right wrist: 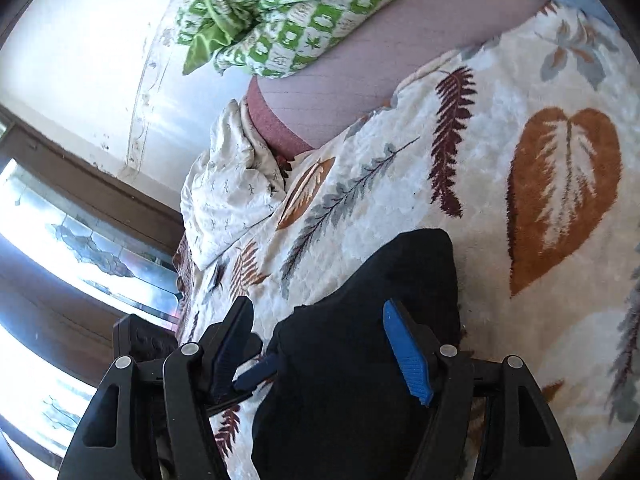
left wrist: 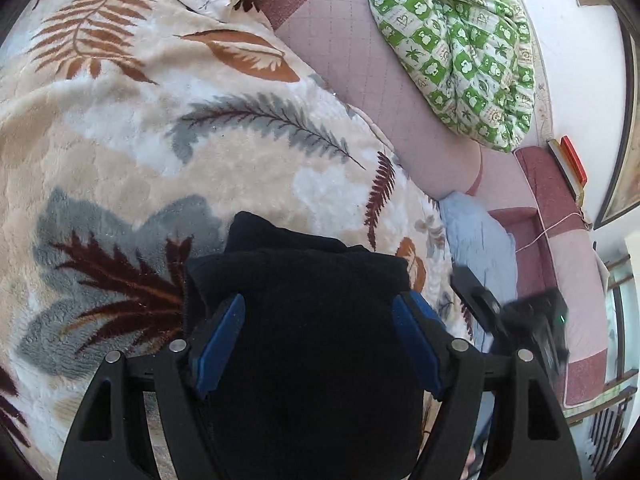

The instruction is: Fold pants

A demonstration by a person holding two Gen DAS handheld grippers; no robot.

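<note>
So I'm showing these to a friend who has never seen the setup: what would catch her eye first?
Most likely the black pants, a dark bundle low in both views, lying between the spread blue fingers of the left claw and the right claw. Next, the cream blanket with big rust and grey leaves beneath them. Then the green-and-white quilt bunched by the wall.
</note>
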